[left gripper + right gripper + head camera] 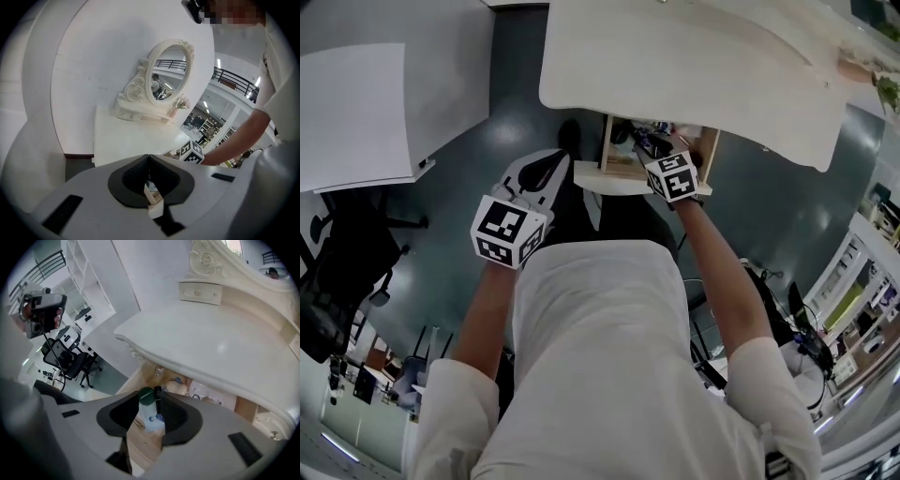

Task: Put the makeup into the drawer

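The dressing table's wooden drawer [623, 159] stands pulled out under the white tabletop [694, 66]. My right gripper [649, 145] hangs over it, pointing steeply down, jaws open. In the right gripper view a white bottle with a green cap [146, 396] and a black tube [158, 401] lie in the drawer [140, 376], seen through the gap of the right gripper [149, 401]; the pads do not touch them. My left gripper [555, 161] is held to the left of the drawer. The left gripper [149, 158] has its jaw tips together and grips nothing that I can make out.
An ornate cream mirror [168, 77] stands on the tabletop [122, 136]. More makeup lies further back in the drawer: a round cream case [177, 387] and a clear bag [206, 397]. A black office chair [70, 364] and a white desk [366, 103] stand to the left.
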{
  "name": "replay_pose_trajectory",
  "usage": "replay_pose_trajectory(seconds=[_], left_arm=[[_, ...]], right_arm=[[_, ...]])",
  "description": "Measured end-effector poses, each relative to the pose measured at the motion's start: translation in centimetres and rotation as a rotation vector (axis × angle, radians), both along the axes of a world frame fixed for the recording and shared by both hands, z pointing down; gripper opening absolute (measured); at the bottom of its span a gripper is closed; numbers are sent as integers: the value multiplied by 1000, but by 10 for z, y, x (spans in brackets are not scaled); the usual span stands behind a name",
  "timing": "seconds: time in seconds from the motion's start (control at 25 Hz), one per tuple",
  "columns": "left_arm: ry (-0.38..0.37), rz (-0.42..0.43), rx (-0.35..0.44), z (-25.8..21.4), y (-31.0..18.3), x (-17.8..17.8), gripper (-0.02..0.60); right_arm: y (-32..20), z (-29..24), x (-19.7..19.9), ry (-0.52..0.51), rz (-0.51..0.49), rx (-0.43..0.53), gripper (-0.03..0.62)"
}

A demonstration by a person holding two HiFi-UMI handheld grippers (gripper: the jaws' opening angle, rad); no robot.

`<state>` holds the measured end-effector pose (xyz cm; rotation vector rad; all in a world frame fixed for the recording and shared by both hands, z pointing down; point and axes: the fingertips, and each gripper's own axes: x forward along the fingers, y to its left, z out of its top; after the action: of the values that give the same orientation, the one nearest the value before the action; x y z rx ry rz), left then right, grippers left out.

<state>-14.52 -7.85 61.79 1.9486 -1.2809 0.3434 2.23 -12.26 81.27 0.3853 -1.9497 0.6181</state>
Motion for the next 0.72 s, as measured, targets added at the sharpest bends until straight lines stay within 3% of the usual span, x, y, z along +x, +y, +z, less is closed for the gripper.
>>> replay_pose_trajectory(seconds=[0.36,0.72], left_arm=[[-45,99,-1,-18,1,-3,17],[-17,229,55,-32,-8,10,17]], right_arm=[[-7,-51,25,-19,133,69,110],[-12,-104,43,-66,295,194,64]])
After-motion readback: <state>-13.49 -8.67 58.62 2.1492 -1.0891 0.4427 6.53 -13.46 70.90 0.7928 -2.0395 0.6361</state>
